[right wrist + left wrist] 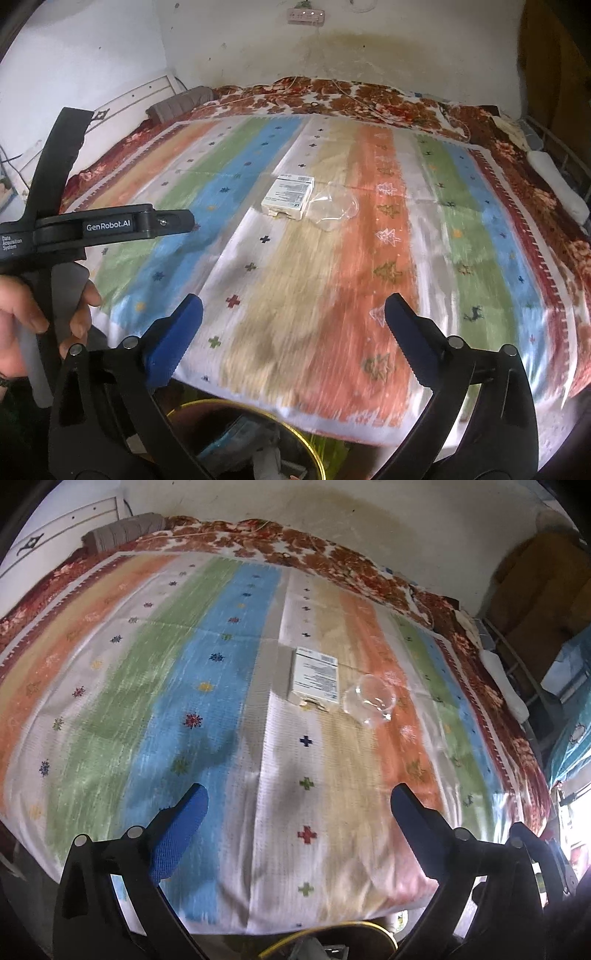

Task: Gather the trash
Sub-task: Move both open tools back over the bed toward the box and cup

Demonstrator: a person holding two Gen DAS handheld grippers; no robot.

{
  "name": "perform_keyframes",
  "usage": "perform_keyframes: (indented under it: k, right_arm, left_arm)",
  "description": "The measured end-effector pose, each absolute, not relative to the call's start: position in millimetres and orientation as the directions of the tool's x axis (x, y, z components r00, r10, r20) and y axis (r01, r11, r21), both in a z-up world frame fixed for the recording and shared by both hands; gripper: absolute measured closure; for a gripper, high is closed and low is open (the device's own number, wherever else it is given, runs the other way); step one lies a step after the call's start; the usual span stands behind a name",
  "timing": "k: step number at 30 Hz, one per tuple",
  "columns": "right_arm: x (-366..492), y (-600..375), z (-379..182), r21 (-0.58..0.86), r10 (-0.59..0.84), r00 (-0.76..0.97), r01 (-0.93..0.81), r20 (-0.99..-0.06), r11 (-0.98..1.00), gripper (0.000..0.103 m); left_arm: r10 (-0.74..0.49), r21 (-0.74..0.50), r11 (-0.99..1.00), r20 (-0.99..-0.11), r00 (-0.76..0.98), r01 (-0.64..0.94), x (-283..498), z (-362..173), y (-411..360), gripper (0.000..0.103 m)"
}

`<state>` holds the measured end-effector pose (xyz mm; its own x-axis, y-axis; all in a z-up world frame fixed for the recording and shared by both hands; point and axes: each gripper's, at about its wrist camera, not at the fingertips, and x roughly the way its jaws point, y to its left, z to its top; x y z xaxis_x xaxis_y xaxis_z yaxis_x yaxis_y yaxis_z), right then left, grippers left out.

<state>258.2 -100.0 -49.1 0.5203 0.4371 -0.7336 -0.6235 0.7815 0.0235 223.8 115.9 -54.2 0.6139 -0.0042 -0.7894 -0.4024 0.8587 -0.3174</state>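
I had a bed (pixel 480 280) in front of me, covered by a woven cloth (pixel 332 280) in broad stripes of orange, green, blue, white and tan, dotted with small crosses and stars. A red floral blanket (pixel 369 96) showed beyond its far edge and along its right side.

Toward the far middle of the cloth lay a small flat cardboard box (pixel 314 675), rectangular, white with printed text and a barcode, its near end torn open. Just beside it on the right, touching or nearly so, sat a clear plastic cup (pixel 371 701) tipped on its side, thin and glossy; from the right wrist camera it read only as a crumpled transparent shape (pixel 334 212).

My left gripper (pixel 299 805) was released, its blue ribbed pads spread wide with only cloth between them, above the near edge of the bed. My right gripper (pixel 293 314) stood equally wide and held nothing. In the right view I saw the left gripper's black body from the side, with a hand (pixel 22 317) around its grey handle.

Below the near edge a round gold-rimmed container (pixel 295 435) was cut off by the frame; its contents were too blurred to name.
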Motion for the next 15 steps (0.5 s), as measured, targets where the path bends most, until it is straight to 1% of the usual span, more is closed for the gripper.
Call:
perform_keyframes:
  k: [4, 8, 15]
  right_arm:
    - [273.6, -94.9, -55.0, 0.024, 0.429, 0.528, -0.609, -0.733, 0.792, 0.009]
    - [287.6, -90.0, -59.5, 0.019, 0.421, 0.536, -0.601, -0.732, 0.799, 0.009]
    - [308.8, -78.9, -66.0, 0.048, 0.413, 0.512, -0.583, -0.753, 0.811, 0.009]
  left_arm:
    - [0.015, -0.303, 0.862, -0.786, 0.618, -0.406, 234.3, -59.9, 124.9, 0.006]
    - [-0.004, -0.33, 0.858, -0.77, 0.638, -0.394, 242.7, -64.5, 137.7, 0.006]
    - [0.023, -0.288, 0.872, -0.783, 0.621, -0.396, 258.0, -79.3, 154.9, 0.006]
